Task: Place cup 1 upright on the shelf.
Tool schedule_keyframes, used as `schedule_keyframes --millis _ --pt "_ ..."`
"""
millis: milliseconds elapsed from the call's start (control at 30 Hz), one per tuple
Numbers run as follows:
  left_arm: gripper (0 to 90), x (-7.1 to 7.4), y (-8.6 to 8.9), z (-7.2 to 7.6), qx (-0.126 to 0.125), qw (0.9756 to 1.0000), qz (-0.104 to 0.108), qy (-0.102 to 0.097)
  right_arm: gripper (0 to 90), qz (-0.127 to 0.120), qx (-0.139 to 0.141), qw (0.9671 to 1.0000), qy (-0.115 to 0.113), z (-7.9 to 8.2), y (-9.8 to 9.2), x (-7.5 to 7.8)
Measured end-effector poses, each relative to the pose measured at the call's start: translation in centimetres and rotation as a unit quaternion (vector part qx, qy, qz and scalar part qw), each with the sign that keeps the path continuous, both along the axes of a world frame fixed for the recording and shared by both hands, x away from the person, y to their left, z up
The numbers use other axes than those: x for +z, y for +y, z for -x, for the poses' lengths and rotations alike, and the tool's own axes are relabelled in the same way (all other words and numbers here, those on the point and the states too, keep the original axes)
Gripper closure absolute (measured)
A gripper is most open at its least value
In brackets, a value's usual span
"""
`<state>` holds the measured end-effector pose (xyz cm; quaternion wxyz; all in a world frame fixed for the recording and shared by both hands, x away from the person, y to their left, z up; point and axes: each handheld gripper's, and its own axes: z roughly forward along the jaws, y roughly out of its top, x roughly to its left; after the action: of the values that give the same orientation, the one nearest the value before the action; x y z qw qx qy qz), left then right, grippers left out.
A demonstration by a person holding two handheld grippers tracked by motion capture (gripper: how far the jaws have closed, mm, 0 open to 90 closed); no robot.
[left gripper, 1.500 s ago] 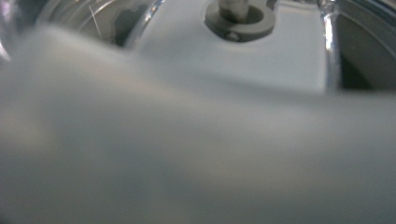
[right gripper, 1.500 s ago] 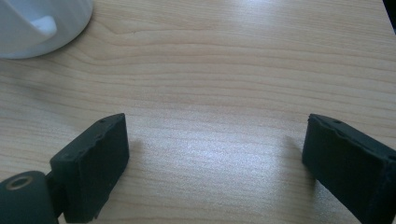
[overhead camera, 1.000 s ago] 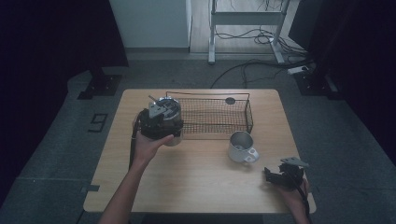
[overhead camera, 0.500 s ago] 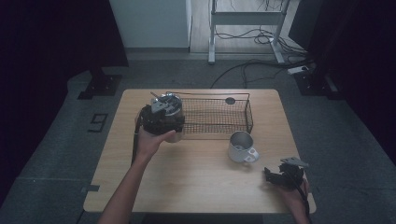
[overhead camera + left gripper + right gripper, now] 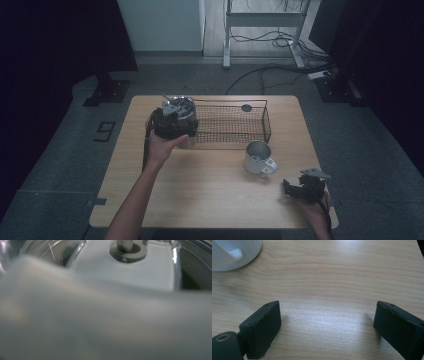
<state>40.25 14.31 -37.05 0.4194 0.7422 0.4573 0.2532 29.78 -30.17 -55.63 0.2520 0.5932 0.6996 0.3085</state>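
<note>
Held at the near left corner of the wire basket (image 5: pixel 231 124), a metal cup (image 5: pixel 181 111) appears pinched in the left gripper (image 5: pixel 172 120), while the right gripper (image 5: pixel 300 190), fingers (image 5: pixel 262 326) spread, rests on the worktop (image 5: pixel 210 190).

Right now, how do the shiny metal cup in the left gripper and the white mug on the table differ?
The shiny metal cup is lifted at the left end of the black wire basket; the white handled mug stands on the wooden table, in front of the basket's right end. The left gripper is at the metal cup; the mug is untouched, the right gripper open nearby. Both stand upright, mouths up.
</note>
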Motion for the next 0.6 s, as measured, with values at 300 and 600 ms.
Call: schedule_keyframes --millis 300,600 --pt "3.9 0.0 -0.5 -0.7 -0.002 1.0 0.003 -0.001 7.4 0.0 0.0 1.0 0.0 0.0 0.0 0.0" --pt "3.9 -0.1 -0.6 -1.4 0.001 1.0 0.009 0.002 7.4 0.0 0.0 1.0 0.0 0.0 0.0 0.0"
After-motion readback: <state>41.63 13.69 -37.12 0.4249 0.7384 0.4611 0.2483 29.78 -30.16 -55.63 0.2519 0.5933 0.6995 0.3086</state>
